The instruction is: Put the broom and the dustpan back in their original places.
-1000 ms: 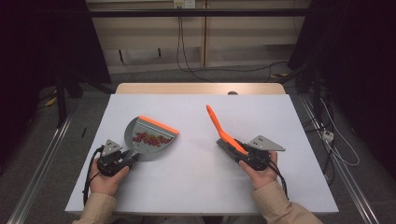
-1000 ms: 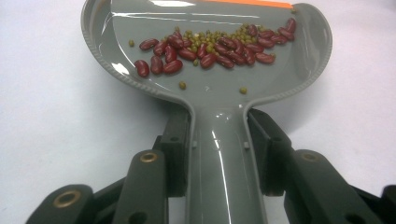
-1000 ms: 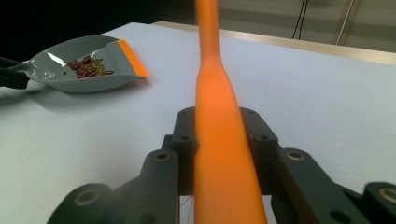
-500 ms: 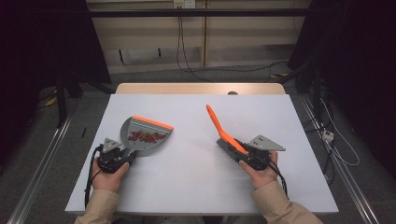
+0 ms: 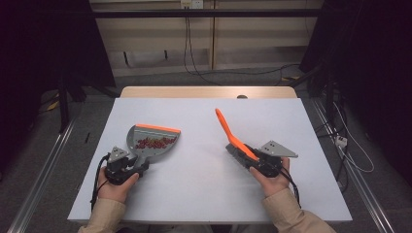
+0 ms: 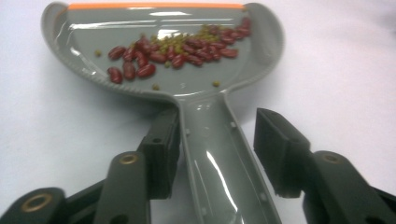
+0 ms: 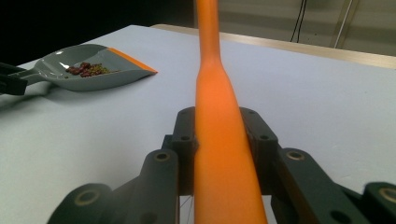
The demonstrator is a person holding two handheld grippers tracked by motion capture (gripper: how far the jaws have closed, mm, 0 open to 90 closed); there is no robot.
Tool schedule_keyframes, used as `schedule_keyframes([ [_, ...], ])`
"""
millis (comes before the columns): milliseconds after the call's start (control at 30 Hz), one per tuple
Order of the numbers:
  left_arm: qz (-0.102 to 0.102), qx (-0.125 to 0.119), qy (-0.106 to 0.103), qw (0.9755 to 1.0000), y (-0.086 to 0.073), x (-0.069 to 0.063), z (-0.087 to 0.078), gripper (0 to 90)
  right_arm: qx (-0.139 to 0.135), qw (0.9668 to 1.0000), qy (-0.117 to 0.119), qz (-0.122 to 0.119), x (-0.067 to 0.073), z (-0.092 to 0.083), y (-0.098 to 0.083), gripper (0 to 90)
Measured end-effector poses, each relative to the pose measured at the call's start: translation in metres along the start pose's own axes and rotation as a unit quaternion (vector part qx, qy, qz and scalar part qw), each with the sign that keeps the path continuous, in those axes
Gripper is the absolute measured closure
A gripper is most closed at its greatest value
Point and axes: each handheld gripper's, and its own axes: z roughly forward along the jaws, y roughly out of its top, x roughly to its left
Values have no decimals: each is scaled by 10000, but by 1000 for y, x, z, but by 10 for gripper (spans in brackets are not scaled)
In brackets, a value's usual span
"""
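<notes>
Glossy grey dustpan, smooth red beans

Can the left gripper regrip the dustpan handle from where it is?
Probably yes. The left gripper has just been opening, and the dustpan handle lies between its fingers, one finger touching it, the other apart. Nothing else is in the way.

A white table stands on grey floor; black cables trail behind it.
</notes>
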Motion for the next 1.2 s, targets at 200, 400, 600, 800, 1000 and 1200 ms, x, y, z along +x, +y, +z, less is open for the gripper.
schedule_keyframes([
  [200,90,-32,-155,9998,-2,-6,-3,482,11,10000,-4,15,0,-1,-2,710],
  [400,97,-73,-229,9997,-3,-4,-5,487,19,10000,8,10,1,0,-3,710],
  [600,94,-78,-283,9995,-3,-3,-6,475,28,10000,12,20,1,0,-3,710],
  [800,64,-95,-355,9993,-2,-2,-7,453,-12,10000,-4,56,0,1,-2,710],
  [1000,7,-117,-332,9994,0,-1,-8,318,-1,9998,-103,184,-9,5,1,709],
  [1200,-16,-282,-255,9993,4,3,-13,243,138,9990,-179,390,-20,13,-1,708],
])
